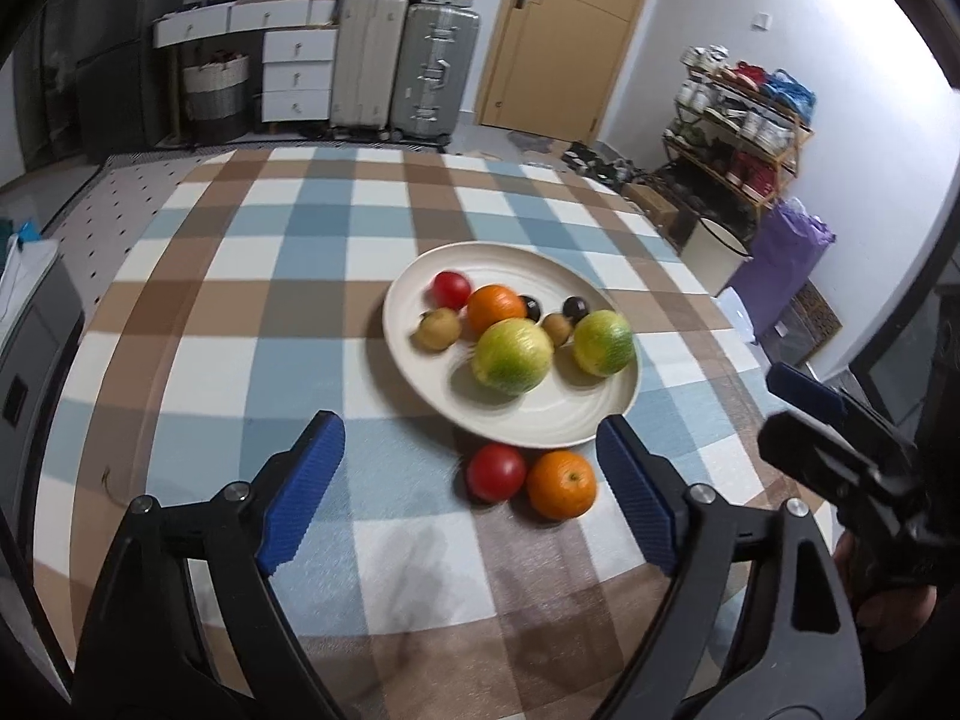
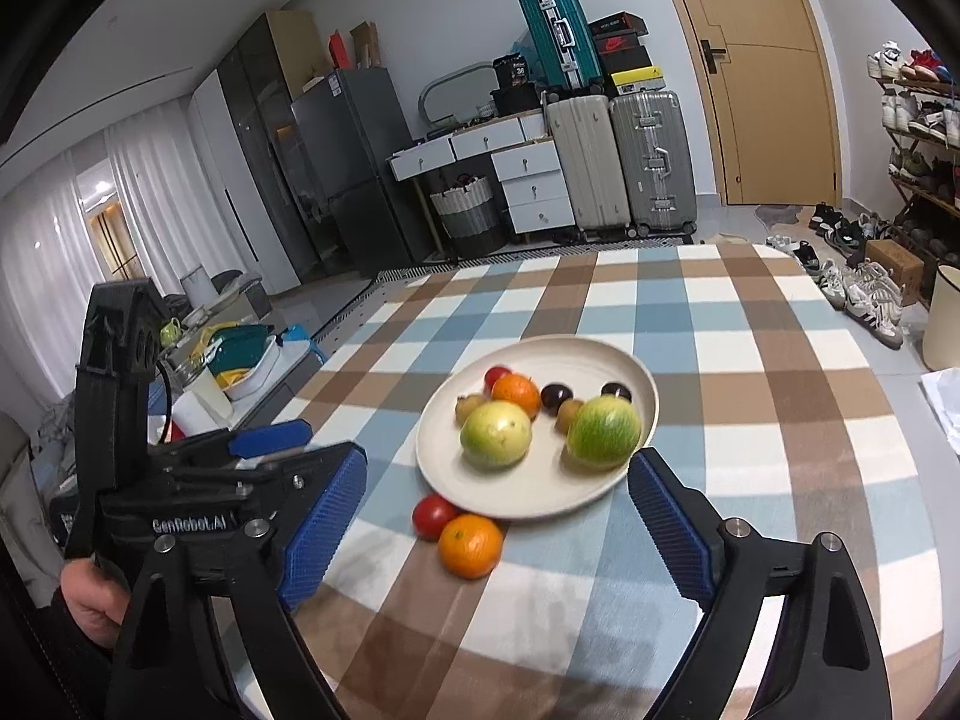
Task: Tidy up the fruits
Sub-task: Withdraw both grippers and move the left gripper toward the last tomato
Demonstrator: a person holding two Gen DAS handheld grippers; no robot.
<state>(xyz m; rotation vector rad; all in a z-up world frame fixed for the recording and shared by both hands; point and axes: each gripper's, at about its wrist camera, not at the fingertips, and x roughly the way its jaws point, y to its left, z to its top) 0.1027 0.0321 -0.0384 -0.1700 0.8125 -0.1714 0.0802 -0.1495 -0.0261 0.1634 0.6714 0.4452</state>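
Note:
A cream plate (image 1: 540, 432) on the checked tablecloth holds several fruits: a red tomato (image 1: 451, 290), an orange (image 1: 495, 307), two large green-yellow fruits (image 1: 512, 356), small brown ones and dark ones. Off the plate, just in front of its near rim, a red tomato (image 1: 496, 471) (image 2: 433, 516) and an orange (image 1: 561, 484) (image 2: 470, 545) lie side by side. My left gripper (image 1: 470, 429) is open, and both loose fruits lie in the gap between its fingers, untouched. My right gripper (image 2: 498, 459) is open above the plate's near rim (image 2: 540, 507), holding nothing.
The other gripper shows at the edge of each view: the right one (image 1: 804, 396) and the left one (image 2: 270, 438), held by a hand (image 2: 90, 600). Beyond the table stand suitcases (image 1: 435, 78), white drawers (image 1: 297, 75), a door (image 1: 570, 30) and a shoe rack (image 1: 744, 120).

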